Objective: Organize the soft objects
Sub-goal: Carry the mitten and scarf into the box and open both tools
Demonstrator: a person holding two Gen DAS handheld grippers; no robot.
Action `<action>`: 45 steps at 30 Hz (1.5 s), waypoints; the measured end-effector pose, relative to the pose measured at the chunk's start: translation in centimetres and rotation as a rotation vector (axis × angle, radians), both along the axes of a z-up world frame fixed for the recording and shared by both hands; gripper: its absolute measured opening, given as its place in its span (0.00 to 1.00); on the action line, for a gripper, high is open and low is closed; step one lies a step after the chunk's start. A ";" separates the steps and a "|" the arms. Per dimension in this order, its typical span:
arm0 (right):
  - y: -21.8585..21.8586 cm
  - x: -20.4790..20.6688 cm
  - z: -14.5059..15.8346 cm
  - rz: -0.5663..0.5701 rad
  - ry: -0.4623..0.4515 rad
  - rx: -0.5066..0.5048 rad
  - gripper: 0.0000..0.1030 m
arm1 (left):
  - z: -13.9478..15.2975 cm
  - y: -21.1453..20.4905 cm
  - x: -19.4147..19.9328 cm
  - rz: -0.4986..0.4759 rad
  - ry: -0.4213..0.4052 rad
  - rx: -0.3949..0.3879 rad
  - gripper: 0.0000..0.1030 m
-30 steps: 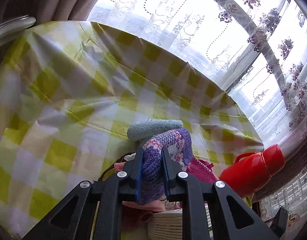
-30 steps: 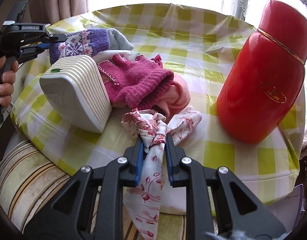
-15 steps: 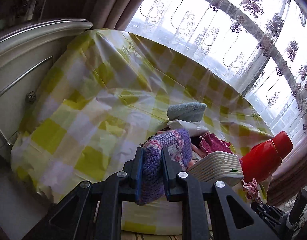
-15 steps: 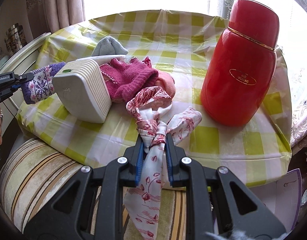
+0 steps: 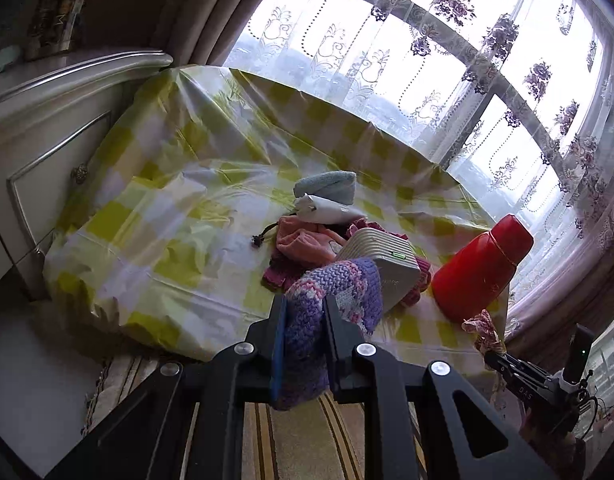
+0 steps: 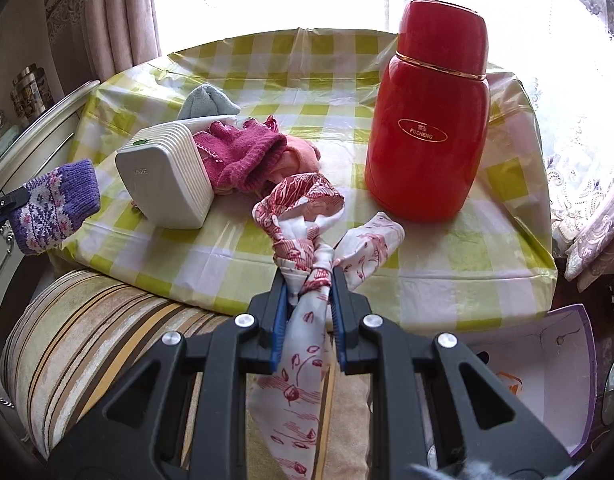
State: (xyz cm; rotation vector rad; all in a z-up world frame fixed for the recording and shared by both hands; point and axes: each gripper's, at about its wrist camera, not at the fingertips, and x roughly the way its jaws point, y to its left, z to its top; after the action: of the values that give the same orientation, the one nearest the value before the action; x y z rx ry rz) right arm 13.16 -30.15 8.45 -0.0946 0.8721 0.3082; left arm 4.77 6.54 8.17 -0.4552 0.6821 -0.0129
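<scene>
Chunky purple knit mitten (image 5: 331, 300) and smooth printed floral cloth (image 6: 307, 240), both clamped.

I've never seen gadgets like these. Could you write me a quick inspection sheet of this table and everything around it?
Surface: table under a yellow checked plastic cloth, wrinkled.
Job's things: purple knitted mitten and red-patterned scarf, both lifted; magenta glove, pink cloth and grey sock heaped on the table.
Clutter: red flask standing upright; white ribbed box leaning against the heap.
Grippers: left hand-held gripper shut on the mitten; right hand-held gripper shut on the scarf.
Cables: nothing seen.
Surroundings: striped cushion below the table's near edge, white cabinet, lace curtain at the window, open purple-edged box.
</scene>
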 end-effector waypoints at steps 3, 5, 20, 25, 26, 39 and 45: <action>-1.8 -0.8 0.2 -0.034 0.000 -0.002 0.23 | 0.2 -3.0 0.1 -0.082 -0.003 -0.018 0.17; -3.2 -1.3 0.3 -0.057 -0.001 -0.009 0.23 | 0.0 -5.0 0.4 -0.132 0.001 -0.029 0.17; -14.1 -5.0 1.2 -0.288 -0.002 -0.082 0.23 | -1.5 -22.6 3.3 -0.535 0.059 -0.098 0.17; -17.2 -6.1 1.7 -0.360 -0.009 -0.095 0.23 | -2.8 -27.4 3.8 -0.620 0.104 -0.126 0.17; -17.8 -6.2 1.7 -0.371 -0.008 -0.096 0.23 | -3.0 -28.4 3.8 -0.639 0.114 -0.131 0.17; -23.3 -7.7 0.8 -0.516 0.062 -0.115 0.51 | -5.3 -37.0 3.5 -0.845 0.220 -0.169 0.56; -21.8 -7.5 0.7 -0.472 0.049 -0.141 0.72 | -5.4 -35.2 3.7 -0.793 0.226 -0.146 0.57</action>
State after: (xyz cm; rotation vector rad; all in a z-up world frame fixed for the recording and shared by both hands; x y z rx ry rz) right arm 5.68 -51.98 9.14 -0.0103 0.9360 -0.1935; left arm 8.43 -28.62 2.75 -0.3031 1.0539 -0.7724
